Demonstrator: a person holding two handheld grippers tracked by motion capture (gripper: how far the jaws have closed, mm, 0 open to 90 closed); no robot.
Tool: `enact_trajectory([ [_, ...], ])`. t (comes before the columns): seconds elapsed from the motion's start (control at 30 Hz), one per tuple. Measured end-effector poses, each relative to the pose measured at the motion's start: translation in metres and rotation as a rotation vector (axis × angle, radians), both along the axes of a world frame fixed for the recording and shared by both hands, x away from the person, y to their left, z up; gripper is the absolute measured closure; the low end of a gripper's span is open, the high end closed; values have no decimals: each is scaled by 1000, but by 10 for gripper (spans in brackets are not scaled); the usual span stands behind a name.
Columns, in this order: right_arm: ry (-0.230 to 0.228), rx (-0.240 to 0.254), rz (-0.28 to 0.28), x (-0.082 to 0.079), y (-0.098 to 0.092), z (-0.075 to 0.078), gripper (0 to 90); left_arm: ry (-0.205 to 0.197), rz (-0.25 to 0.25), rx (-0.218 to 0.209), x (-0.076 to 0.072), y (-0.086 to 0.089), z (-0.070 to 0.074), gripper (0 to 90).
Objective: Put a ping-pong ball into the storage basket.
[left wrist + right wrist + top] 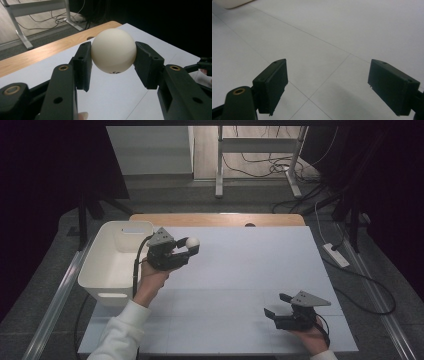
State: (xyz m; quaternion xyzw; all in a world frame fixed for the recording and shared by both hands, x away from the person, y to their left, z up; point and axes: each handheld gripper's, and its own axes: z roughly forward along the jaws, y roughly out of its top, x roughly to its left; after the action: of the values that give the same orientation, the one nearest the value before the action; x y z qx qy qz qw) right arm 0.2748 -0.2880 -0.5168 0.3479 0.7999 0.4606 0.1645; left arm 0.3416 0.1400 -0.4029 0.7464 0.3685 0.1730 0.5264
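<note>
White table (pixel 240 270) bears an empty bin (pixel 107 265); left tool (pixel 186 248) clamps ball (pixel 192 241), right tool (pixel 278 305) gapes.

- The high view looks forward and down over the white rectangular table (pixel 240 270).
- The left gripper view sits close behind a cream ball (pixel 113 50), facing the table's far wooden edge (pixel 50 51).
- The right gripper view looks low across the table top, shared by all views.

- A lab or test room is suggested, set up for recording.
- The table (pixel 250 270) is covered with a plain white sheet over its wooden top.
- Beyond the table, loose cables (pixel 260 165) are strewn over the floor around a white metal frame (pixel 260 150).
- Dark curtains are hung either side of the table.
</note>
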Motion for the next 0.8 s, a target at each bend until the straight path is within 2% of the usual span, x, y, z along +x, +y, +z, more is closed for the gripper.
enact_trajectory([
  [0.37,-1,0,-1,0,0,0,163,-9,28,-8,-2,9,1,511],
  [0.8,-3,1,-4,0,-1,0,163,-3,36,-7,-1,13,1,512],
])
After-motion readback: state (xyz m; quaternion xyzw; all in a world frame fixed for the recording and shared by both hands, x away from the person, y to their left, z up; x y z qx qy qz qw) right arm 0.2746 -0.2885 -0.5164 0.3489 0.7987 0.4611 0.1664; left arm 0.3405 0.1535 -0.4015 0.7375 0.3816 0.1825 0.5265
